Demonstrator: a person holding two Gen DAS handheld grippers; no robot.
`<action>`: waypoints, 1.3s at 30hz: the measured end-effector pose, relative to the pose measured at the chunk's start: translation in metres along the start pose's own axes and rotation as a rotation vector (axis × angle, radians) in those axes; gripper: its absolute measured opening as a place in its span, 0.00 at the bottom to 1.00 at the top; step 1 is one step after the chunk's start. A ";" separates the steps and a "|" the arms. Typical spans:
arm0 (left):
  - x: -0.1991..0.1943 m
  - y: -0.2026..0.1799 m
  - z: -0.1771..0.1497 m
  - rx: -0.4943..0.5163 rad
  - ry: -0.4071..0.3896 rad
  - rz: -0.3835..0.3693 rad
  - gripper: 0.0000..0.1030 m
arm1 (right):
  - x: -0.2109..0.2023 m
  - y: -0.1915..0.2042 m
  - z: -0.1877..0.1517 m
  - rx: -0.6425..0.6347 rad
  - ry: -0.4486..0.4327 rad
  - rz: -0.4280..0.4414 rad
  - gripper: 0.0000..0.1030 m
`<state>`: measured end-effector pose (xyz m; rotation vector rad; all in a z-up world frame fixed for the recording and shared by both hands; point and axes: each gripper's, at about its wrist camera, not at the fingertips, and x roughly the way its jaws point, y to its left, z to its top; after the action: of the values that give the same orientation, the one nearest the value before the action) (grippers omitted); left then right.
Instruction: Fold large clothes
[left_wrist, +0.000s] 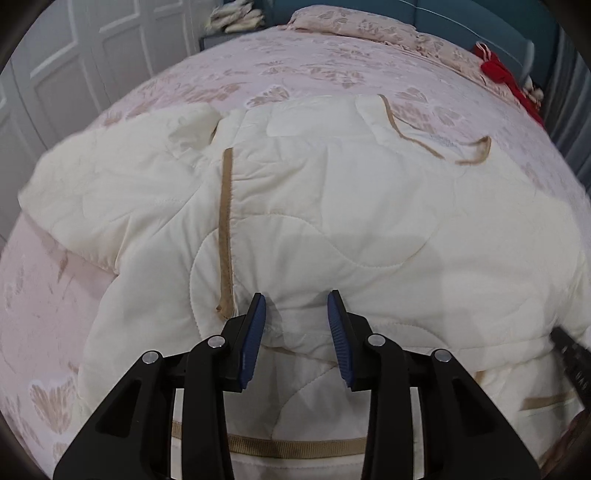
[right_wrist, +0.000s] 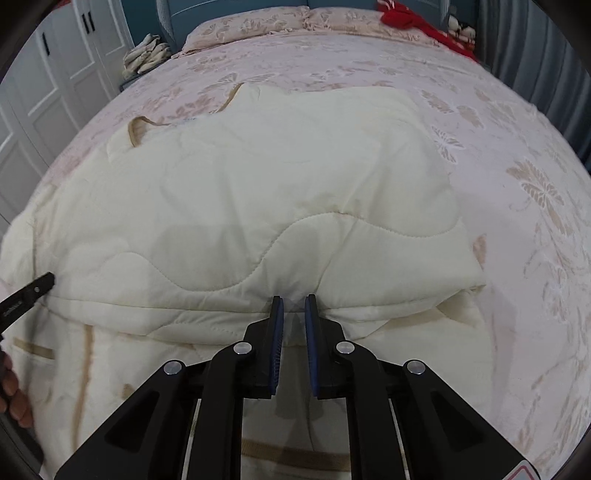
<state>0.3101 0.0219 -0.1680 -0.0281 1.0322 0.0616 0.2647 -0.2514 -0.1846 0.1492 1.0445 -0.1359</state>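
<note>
While spread across pink floral-patterned bedspread, cream quilted padded garment with tan trim lies partly folded, near edge doubled over. Left gripper pinching folded near edge, blue pads pressed into bunched fabric. Right gripper clamped narrow on same fold, farther right. Red cloth by pillows.

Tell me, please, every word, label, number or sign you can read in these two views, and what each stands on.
Nothing can be read for certain.
Small pale lettering on the black finger of the left gripper, at the left edge of the right wrist view: too small and blurred to read.
A red-edged sticker on the right gripper's body, at the bottom edge: cut off, no text visible.
The cream quilted garment and the pink bedspread: patterns only, no writing.
</note>
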 end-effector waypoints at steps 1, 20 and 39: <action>0.001 -0.004 -0.003 0.019 -0.015 0.018 0.33 | 0.000 0.002 -0.001 -0.003 -0.007 -0.010 0.09; -0.028 0.027 -0.006 -0.072 -0.100 -0.082 0.49 | -0.016 0.010 -0.003 -0.027 -0.051 -0.070 0.13; 0.036 0.428 0.052 -0.849 -0.046 -0.047 0.54 | -0.100 0.085 -0.070 -0.059 -0.005 0.059 0.59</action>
<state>0.3454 0.4532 -0.1696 -0.8176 0.8962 0.4516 0.1708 -0.1508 -0.1277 0.1261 1.0372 -0.0520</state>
